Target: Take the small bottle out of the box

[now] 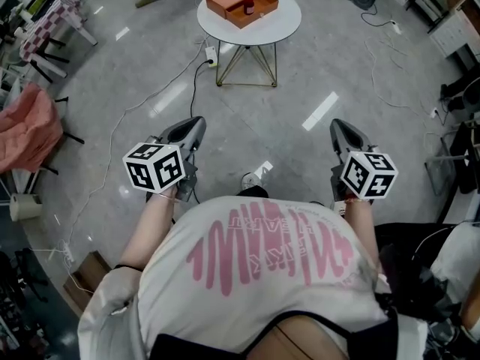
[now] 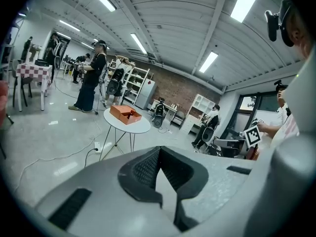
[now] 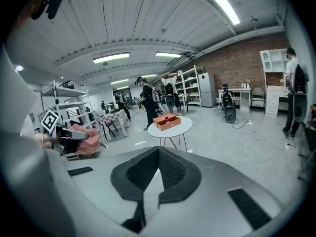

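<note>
Left gripper and right gripper clenched, empty, well apart from table; step closer, open one above bottle in box.

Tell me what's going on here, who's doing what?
A person stands some way back from a round white table, holding a two-jaw gripper in each hand. The left gripper and the right gripper are both shut and empty, held low near the body. An orange box sits on the table with the small bottle inside it, not yet taken out.
</note>
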Demonstrator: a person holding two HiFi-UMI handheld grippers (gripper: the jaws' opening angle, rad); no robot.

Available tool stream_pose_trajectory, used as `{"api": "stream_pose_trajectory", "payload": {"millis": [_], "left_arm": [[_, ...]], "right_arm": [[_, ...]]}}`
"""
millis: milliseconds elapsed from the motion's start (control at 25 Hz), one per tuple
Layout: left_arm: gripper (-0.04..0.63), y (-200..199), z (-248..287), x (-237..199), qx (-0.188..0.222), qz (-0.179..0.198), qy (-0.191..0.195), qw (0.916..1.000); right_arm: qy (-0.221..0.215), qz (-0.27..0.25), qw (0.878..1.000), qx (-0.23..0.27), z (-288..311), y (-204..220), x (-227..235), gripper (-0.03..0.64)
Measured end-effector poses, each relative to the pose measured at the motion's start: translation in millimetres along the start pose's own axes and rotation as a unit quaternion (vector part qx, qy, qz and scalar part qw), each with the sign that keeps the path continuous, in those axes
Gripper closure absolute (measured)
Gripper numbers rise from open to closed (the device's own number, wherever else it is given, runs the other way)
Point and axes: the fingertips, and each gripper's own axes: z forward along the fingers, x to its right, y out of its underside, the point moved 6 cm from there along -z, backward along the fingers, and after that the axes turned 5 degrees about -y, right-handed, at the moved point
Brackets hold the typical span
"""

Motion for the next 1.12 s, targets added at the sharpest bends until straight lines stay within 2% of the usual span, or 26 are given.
{"api": "stream_pose_trajectory", "payload": {"millis": [200, 520, 760, 960, 1120], "left_arm": [[0.588, -1, 3, -2, -0.001, 0.002, 0.002, 1.0], [0.588, -26, 35, -5, 0.013, 0.002, 0.006, 0.9999], [0.588, -58, 70, -11, 0.031, 0.008, 0.005, 0.9995], [0.588, -87, 97, -16, 0.055, 0.031, 0.006, 0.998], [0.589, -101, 114, -25, 0.065, 0.025, 0.006, 0.9976]], "right_arm": [[-0.002, 0.004, 1.0, -0.004, 5, 3, -2, 0.614], [-0.005, 0.004, 1.0, -0.001, 29, -18, 13, 0.614], [-0.016, 0.019, 1.0, 0.015, 59, -47, 39, 0.613], [-0.027, 0.007, 0.999, 0.03, 88, -71, 55, 0.613], [-0.034, 0.009, 0.999, 0.029, 111, -79, 64, 0.612]]}}
